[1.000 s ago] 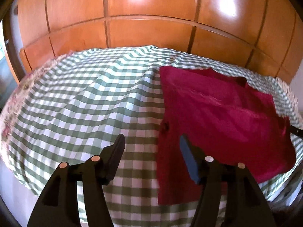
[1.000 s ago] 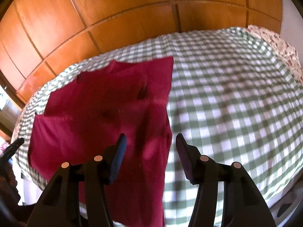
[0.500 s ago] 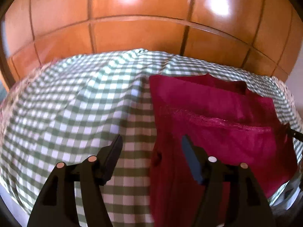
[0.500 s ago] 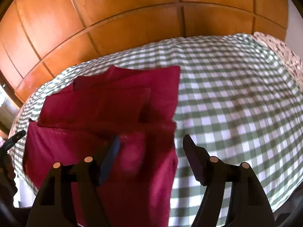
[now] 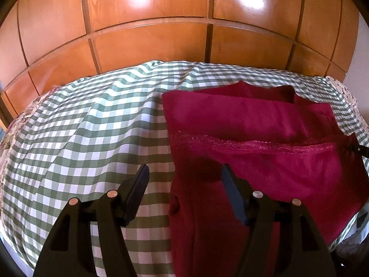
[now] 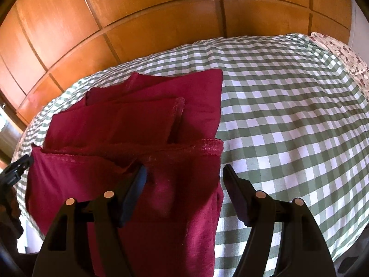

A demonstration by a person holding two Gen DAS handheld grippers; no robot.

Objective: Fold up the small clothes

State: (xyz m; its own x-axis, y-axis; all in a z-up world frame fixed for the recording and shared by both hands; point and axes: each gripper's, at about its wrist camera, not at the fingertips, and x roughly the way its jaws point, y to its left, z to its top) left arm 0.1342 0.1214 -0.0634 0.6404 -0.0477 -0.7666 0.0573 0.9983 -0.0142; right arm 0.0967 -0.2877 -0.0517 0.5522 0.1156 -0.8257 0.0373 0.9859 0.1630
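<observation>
Left wrist view: left hand-held gripper [image 5: 184,177] wide open, nothing between its fingers, poised over the left edge of the red garment [image 5: 265,152]. The left finger [image 5: 138,189] is over the green-checked cloth [image 5: 87,138], the right finger [image 5: 230,191] over the garment. Garment lies on the checked cloth, folded in layers, with a stitched hem [image 5: 253,143] running across it. Its near end hangs off the front edge of the cloth. Past the garment's right edge, a dark tip of the right hand-held gripper [image 5: 359,149] pokes in. Behind the garment, wooden panels [image 5: 184,23].

Right wrist view: right hand-held gripper [image 6: 184,175] also wide open, holding nothing. It sits over the right edge of the red garment [image 6: 138,127]: left finger [image 6: 136,189] over the fabric, right finger [image 6: 233,191] over the green-checked cloth [image 6: 288,115]. Cannot tell if the left finger touches the fabric. Hem [image 6: 207,145] just ahead of the fingers, with a folded sleeve piece [image 6: 143,120] lying on top beyond it. Beside the garment's left edge, part of the left hand-held gripper [image 6: 16,170] shows. Floral fabric [image 6: 341,55] at the far right corner, well apart from the garment. Wooden panels [image 6: 138,11] behind.
</observation>
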